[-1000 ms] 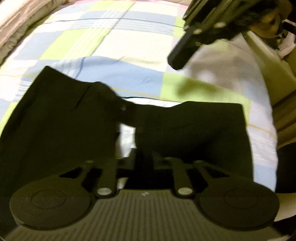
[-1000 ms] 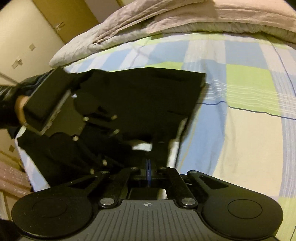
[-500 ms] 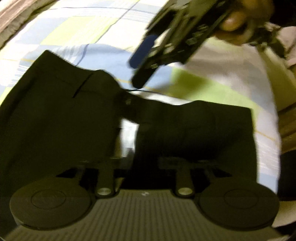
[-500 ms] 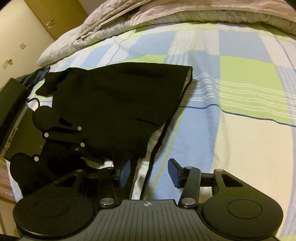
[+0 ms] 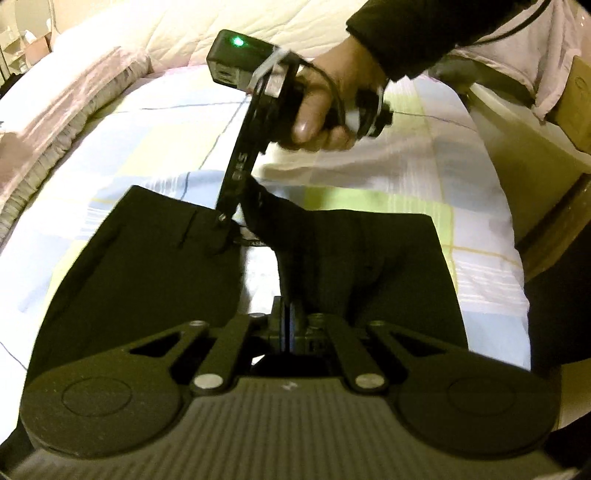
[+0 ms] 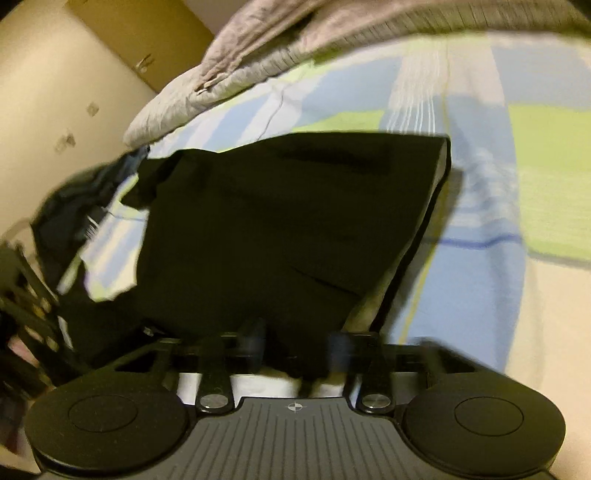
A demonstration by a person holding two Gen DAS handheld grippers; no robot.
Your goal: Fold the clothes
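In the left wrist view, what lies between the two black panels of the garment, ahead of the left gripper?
A bare strip of checked bedsheet separates the black garment panels; the right gripper touches down at its far end.

Pretty sure we're in someone's bedroom: we see a bed (image 6: 535,155) with a blue, green and white checked sheet, a rumpled quilt (image 6: 295,48) bunched behind it, and a wooden door (image 6: 147,33).

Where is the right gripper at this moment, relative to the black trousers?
In the left wrist view the right gripper is upper centre, tips down on the black trousers near the waistband gap, with the checked bedsheet behind it.
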